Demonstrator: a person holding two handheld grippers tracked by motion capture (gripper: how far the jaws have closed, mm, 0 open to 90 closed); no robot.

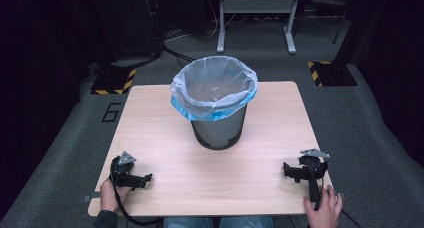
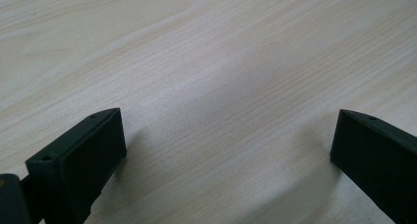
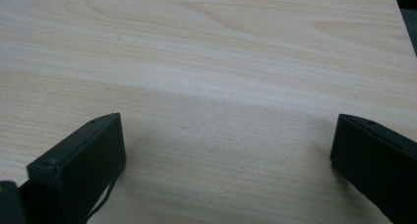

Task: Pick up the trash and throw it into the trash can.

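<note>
We work in a dark room with grey carpet, at a pale wooden tabletop (image 1: 165, 138) whose grain runs clean under both gripper cameras. Toward the far edge, about midway between the left and right edges, stands the waste bin (image 1: 218, 130), a dark mesh can lined with a thin translucent bag (image 1: 214, 85) that folds over the rim in a blue band.

Our left gripper (image 1: 142, 179) rests near the near-left corner, its jaws spread wide with bare wood between them in the left gripper view (image 2: 228, 145). Our right gripper (image 1: 289, 170) sits near the near-right corner, jaws likewise spread and holding nothing (image 3: 228, 145). Both are well apart from the bin.

We judge the bin light and fairly stiff, apt to slide or tip if pushed high on one side. The bag looks flimsy, slippery and easy to tear or pull off the rim, so a pinch there should catch the folded blue band, where the film is doubled, not the loose film inside. To move the bin itself, we would grip the rim through the bag on opposite sides.
</note>
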